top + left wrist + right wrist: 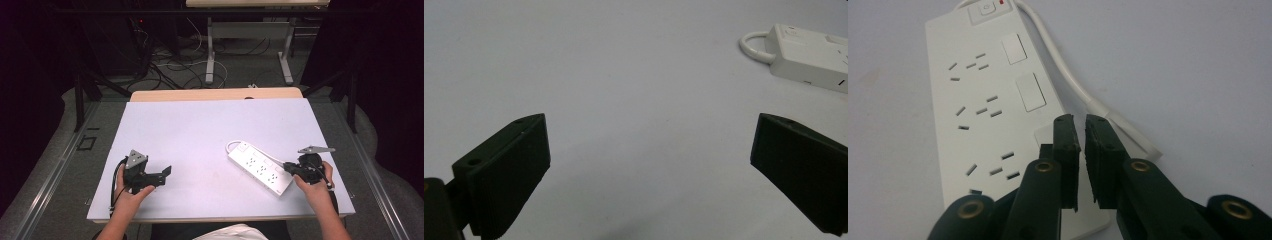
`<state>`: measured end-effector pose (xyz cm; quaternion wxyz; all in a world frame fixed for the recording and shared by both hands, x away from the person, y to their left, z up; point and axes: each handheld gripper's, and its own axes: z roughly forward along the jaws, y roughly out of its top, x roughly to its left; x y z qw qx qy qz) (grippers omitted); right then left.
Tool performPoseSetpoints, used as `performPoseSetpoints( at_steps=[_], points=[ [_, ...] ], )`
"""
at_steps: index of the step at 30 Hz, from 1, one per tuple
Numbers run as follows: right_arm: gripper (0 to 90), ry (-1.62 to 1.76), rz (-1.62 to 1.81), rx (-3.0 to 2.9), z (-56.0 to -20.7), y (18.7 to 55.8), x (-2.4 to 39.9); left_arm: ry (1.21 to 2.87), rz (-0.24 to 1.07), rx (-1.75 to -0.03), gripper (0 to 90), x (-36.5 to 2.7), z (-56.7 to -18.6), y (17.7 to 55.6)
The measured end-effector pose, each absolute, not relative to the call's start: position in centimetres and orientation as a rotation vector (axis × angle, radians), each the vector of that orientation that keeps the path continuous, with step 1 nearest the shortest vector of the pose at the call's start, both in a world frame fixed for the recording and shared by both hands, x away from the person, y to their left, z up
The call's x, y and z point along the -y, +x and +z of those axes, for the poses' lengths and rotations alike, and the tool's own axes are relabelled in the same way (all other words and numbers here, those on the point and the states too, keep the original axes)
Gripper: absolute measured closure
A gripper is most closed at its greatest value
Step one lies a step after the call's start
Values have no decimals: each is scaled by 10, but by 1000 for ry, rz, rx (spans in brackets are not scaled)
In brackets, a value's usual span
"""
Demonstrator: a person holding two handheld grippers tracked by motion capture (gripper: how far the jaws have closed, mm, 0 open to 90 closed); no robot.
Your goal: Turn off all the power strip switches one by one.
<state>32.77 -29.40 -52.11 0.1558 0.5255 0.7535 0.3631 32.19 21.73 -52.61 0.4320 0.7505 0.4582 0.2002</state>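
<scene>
White power strip (260,168) on white table (200,130).

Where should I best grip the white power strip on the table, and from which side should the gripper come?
Probably grip the power strip across its narrow width, at the near end, coming from above. It lies flat on the table, long and slim, so open jaws could span the two long edges. The cable leaves the far end, so that end is less free.

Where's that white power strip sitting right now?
In the high view, the power strip lies on the table's right half, its near end under the right gripper.
</scene>
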Motion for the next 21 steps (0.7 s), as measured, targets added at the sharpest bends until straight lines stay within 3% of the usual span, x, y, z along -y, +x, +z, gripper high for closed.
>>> performPoseSetpoints(
  at_steps=[7,12,16,21],
  points=[
    [704,1465,1050,-2138,-522,321,296,1866,500,-1144,23,-218,-526,322],
    [463,1380,1070,-2055,-523,316,301,1851,498,-1153,23,-218,-526,322],
    [330,1404,1037,-1999,-526,313,306,1845,497,-1159,23,-218,-526,322],
    [276,1387,1033,-1974,-525,312,314,1844,502,-1161,23,-219,-526,323]
  ],
)
